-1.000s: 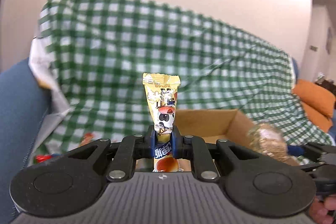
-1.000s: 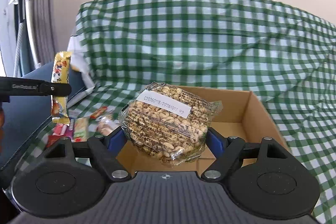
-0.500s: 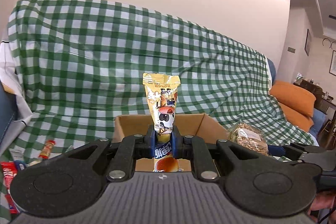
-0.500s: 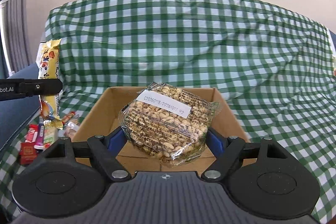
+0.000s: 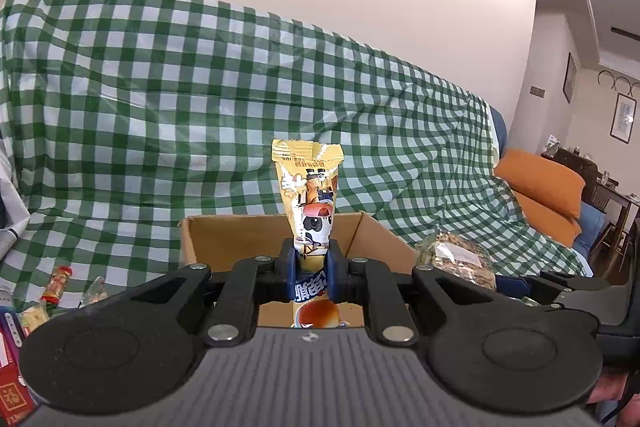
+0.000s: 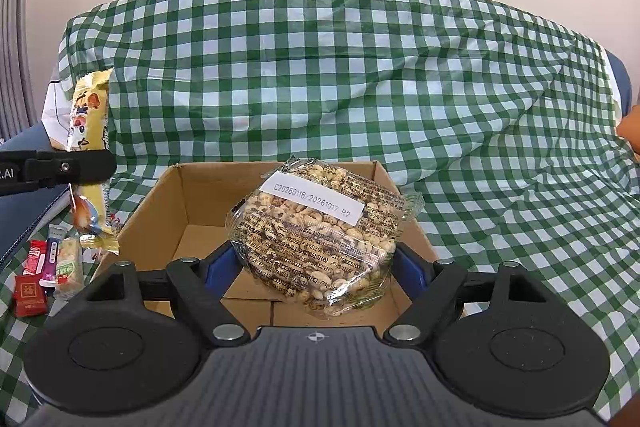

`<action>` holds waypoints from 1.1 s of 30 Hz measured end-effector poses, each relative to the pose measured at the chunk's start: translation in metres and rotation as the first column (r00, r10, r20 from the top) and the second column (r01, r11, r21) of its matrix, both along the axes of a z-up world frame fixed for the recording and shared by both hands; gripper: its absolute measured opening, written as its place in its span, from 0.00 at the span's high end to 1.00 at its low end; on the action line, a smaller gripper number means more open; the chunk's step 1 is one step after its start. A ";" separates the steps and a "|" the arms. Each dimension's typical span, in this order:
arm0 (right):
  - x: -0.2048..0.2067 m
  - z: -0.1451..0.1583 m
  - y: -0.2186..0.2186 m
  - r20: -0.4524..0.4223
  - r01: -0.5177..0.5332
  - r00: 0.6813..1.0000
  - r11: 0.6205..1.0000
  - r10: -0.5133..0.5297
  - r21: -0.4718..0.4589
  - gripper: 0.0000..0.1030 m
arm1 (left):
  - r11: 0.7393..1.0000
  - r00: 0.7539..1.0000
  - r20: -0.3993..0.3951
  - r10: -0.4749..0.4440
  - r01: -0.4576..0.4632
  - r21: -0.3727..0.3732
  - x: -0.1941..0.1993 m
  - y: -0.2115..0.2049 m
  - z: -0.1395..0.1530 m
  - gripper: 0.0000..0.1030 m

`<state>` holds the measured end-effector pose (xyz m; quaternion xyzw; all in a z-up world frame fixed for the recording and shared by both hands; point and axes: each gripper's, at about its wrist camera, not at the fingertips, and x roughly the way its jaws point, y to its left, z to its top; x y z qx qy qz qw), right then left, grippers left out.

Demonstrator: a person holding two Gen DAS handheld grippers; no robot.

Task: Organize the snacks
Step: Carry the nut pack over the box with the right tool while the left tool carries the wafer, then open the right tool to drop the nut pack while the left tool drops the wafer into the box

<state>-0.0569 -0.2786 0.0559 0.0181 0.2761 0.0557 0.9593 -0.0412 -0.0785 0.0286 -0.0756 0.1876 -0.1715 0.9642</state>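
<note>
Stock count. Cardboard box (image 6: 168,211): one, open-topped, on green-checked cloth (image 6: 360,75), interior looks bare. Yellow snack packet (image 5: 310,203): one, long, cartoon print, crimped top, upright; my left gripper (image 5: 312,267) pinches it narrow at lower part, in front of box. Puffed-grain cake (image 6: 320,239): one, round, clear printed wrapper, white date label; my right gripper (image 6: 316,267) clamps it wide across its sides, over box near edge. Loose snacks (image 6: 48,267) left of box on cloth: several small packets, exact count unclear.
</note>
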 end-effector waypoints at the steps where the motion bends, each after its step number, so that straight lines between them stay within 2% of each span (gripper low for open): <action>1: 0.000 0.000 0.000 -0.001 0.003 1.000 1.000 -0.003 -0.001 0.21 | 1.000 1.000 -0.001 -0.005 0.005 0.003 0.001 -0.002 -0.001 0.85; 33: -0.002 0.000 0.001 0.009 0.011 1.000 0.999 -0.011 -0.041 0.21 | 0.998 0.998 -0.039 -0.040 0.041 0.038 0.018 -0.018 -0.009 0.85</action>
